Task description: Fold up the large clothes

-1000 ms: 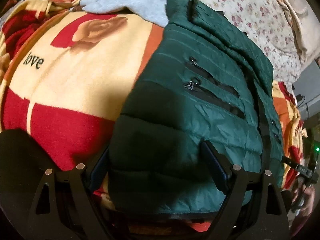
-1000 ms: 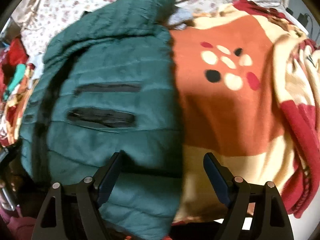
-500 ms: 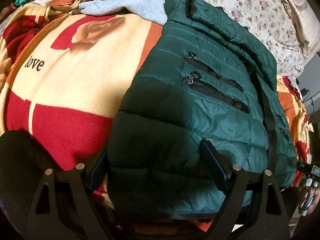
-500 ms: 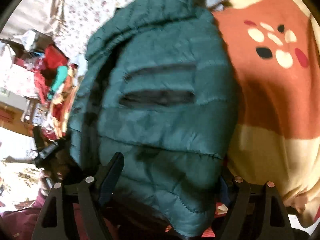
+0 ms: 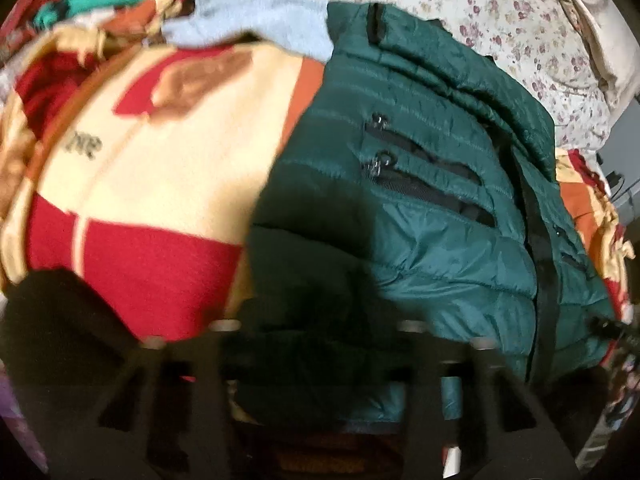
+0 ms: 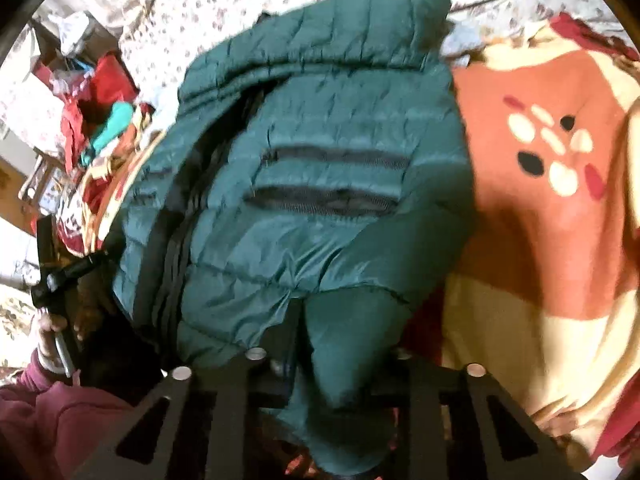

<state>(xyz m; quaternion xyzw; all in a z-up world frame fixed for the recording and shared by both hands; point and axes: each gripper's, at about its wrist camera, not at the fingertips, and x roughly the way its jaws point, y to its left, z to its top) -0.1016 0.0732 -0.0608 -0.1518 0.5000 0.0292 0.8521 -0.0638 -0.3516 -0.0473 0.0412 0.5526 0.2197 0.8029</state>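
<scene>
A dark green quilted puffer jacket [image 5: 420, 208] with two black zip pockets lies on a patterned blanket. It also shows in the right wrist view [image 6: 320, 184]. My left gripper [image 5: 320, 320] has its jaws closed in on the jacket's near hem, which bunches dark between them. My right gripper [image 6: 332, 356] is shut on the hem at the other side, with a fold of green fabric squeezed between the jaws and lifted. The pads themselves are hidden by fabric.
The red, cream and orange blanket [image 5: 152, 184] covers the bed. A light blue garment [image 5: 256, 24] and a floral sheet [image 5: 500, 12] lie behind. A pile of clothes [image 6: 104, 120] sits at the left. The other hand-held gripper [image 6: 60, 280] shows at the left edge.
Both grippers were open around the jacket's hem. Now both have closed on it, and the right one has pulled the hem up.
</scene>
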